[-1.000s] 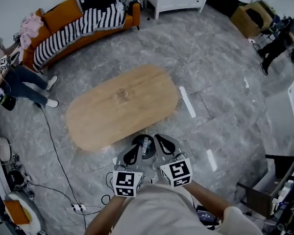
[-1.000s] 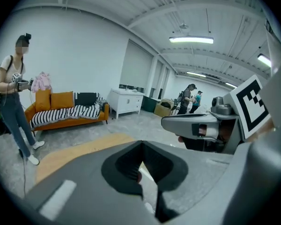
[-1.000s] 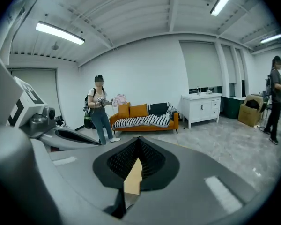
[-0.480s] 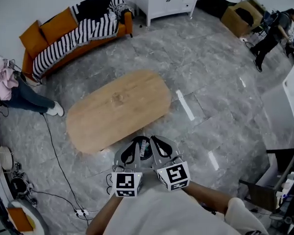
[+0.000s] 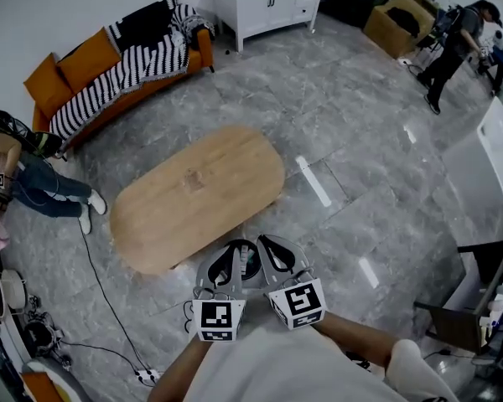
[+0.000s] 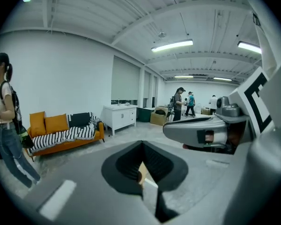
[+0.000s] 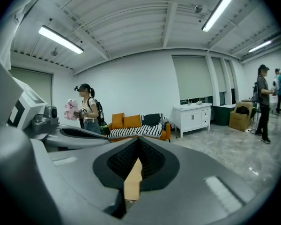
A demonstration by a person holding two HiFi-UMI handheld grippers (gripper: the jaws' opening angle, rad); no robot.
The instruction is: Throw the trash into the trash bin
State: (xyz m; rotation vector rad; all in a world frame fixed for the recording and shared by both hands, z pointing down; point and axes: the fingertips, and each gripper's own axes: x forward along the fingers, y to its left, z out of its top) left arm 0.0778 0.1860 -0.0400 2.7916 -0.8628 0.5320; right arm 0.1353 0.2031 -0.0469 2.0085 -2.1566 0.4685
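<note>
In the head view my left gripper (image 5: 235, 252) and my right gripper (image 5: 265, 244) are held side by side close to my body, both shut with nothing between the jaws. Between and below them shows part of a round black trash bin (image 5: 249, 260) with light-coloured trash inside; the rest is hidden. In the left gripper view the left gripper (image 6: 141, 172) has its jaws together, and the right gripper (image 6: 206, 132) lies beside it. The right gripper view shows the right gripper (image 7: 133, 172) with its jaws meeting, leaving only a sliver of the wooden table (image 7: 132, 182) visible.
An oval wooden table (image 5: 193, 195) stands just beyond the bin. An orange sofa (image 5: 117, 69) with a striped blanket and a white cabinet (image 5: 264, 2) line the far wall. A person (image 5: 33, 187) is at the left, others (image 5: 453, 48) far right. Cables (image 5: 109, 308) run over the floor.
Both grippers have risen slightly and now cover more of the bin. The view has tilted, so the table sits lower. The person at the left has shifted.
</note>
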